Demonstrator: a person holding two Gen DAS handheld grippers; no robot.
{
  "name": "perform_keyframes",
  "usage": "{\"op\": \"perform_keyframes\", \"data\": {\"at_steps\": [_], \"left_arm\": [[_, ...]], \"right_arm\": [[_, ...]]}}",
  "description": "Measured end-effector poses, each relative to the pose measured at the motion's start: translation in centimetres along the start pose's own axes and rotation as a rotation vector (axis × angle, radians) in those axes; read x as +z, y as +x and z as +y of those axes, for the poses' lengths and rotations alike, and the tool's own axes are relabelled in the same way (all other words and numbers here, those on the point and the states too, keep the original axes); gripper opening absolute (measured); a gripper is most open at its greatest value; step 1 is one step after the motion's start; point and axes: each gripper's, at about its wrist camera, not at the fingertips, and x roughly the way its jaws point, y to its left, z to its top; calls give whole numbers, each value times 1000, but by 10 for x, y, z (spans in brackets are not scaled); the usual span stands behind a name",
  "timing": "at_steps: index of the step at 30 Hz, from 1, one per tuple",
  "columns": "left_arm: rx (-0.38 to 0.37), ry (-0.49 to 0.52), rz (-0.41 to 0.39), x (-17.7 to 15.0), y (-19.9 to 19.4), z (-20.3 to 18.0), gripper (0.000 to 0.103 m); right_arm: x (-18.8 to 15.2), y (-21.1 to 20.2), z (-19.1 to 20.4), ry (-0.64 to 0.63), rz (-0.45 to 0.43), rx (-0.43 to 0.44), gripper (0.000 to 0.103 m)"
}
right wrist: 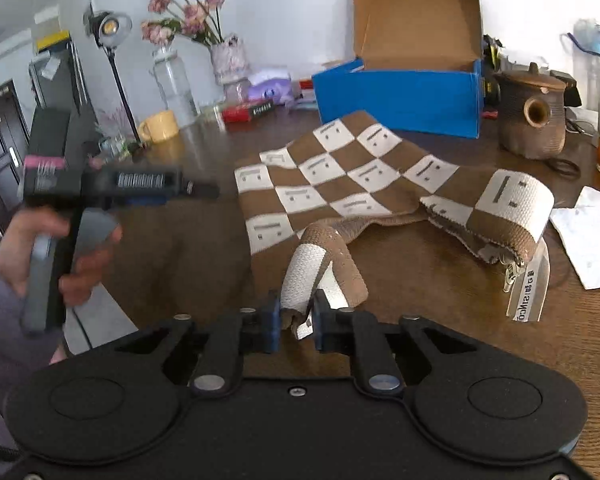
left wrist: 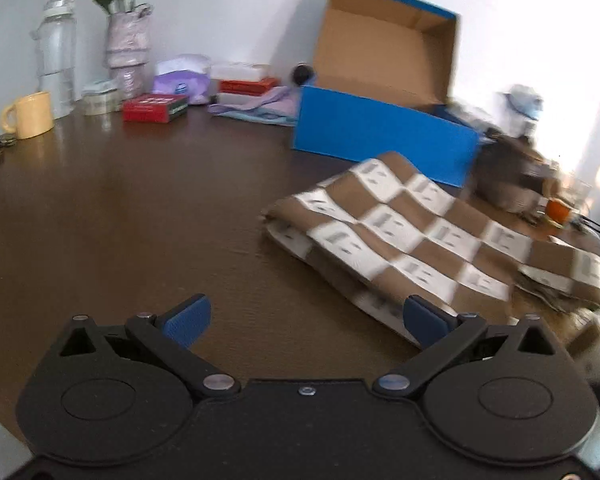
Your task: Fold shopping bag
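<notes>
Fingers of right gripper nearly together, pinching a handle strap of the checkered shopping bag; strap loops up from between the pads. Bag body lies flat on the worktop just ahead of them. Left gripper fingers wide apart, nothing between them, over bare worktop; bag sits ahead and right, its near edge by the right fingertip. Blue box beyond the bag.

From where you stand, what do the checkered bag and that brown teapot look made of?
The checkered bag looks like thick woven or knitted fabric: the coarse ribbed weave shows on its handle. The brown teapot appears to be unglazed clay, matte, with a rough ridged surface.
</notes>
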Motion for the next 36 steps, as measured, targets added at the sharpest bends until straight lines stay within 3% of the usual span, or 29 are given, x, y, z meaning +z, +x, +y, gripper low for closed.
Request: {"op": "perform_keyframes", "data": {"at_steps": [4, 5, 7, 9, 13, 15, 18, 19, 20, 24, 25, 30, 33, 35, 36], "left_arm": [[-125, -50, -12, -7, -10, -2, 103], [-110, -44, -16, -7, -9, -4, 103], [-63, -15, -8, -5, -2, -12, 103], [-30, 14, 7, -4, 5, -20, 103], [-85, 51, 46, -10, 19, -36, 103], [-71, 66, 56, -11, 23, -38, 103], [3, 95, 97, -12, 37, -44, 103], [12, 101, 103, -11, 40, -44, 103], [20, 104, 102, -11, 41, -43, 103], [112, 120, 91, -6, 51, -33, 103], [165, 115, 87, -4, 54, -28, 103], [240, 131, 73, 17, 37, -13, 103], [291, 179, 12, 32, 9, -5, 103], [304, 186, -12, 40, -3, -4, 103], [291, 187, -23, 44, -7, -7, 103]], "right_arm": [[4, 2, 9, 21, -45, 150, 27], [5, 7, 14, 6, -25, 194, 37], [6, 12, 26, -82, 14, 204, 45], [8, 4, 40, -233, -6, 128, 45], [17, -29, 33, -359, -113, -82, 45], [22, -36, 20, -384, -139, -220, 46], [29, -24, -22, -296, -77, -351, 40], [28, -17, -35, -257, -52, -349, 21], [27, -8, -47, -201, -18, -353, 18], [12, 5, -45, -103, 50, -324, 16], [6, 3, -35, -113, 51, -301, 16], [-9, -8, 6, -203, 32, -141, 20], [-6, -28, 8, -332, -62, -122, 43], [-6, -41, 5, -537, -117, -123, 73], [-6, -44, 4, -624, -117, -126, 78]]}}
